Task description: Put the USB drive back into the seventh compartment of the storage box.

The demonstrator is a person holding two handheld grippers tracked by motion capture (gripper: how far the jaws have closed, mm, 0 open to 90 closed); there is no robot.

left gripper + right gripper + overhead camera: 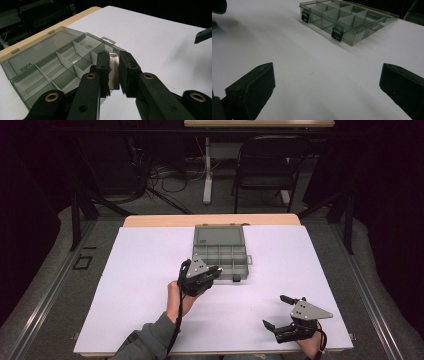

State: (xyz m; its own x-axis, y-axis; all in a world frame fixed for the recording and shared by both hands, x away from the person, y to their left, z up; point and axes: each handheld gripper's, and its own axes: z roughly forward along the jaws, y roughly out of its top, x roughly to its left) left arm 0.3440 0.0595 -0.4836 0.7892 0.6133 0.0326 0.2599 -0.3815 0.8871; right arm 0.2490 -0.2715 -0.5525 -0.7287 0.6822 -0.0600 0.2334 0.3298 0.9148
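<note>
Left gripper (113, 75) clenched on a small flat silvery metal piece (114, 71) over the near edge of the clear grey plastic compartment box (220, 251), table's twelve o'clock. Right gripper (284, 312) released, five o'clock. Risk: thin piece slipping sideways, landing outside the compartments.

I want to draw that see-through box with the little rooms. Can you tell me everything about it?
The box looks like smoky grey, see-through plastic. Its lid is folded fully open and lies flat behind the tray. Thin walls split the tray into small compartments, which look empty. Two dark latches hang on its front wall, and a small hanger tab sticks out of one side. It lies flat on the white table sheet, toward the far edge. The left claw is at its front edge, closed around a latch.
</note>
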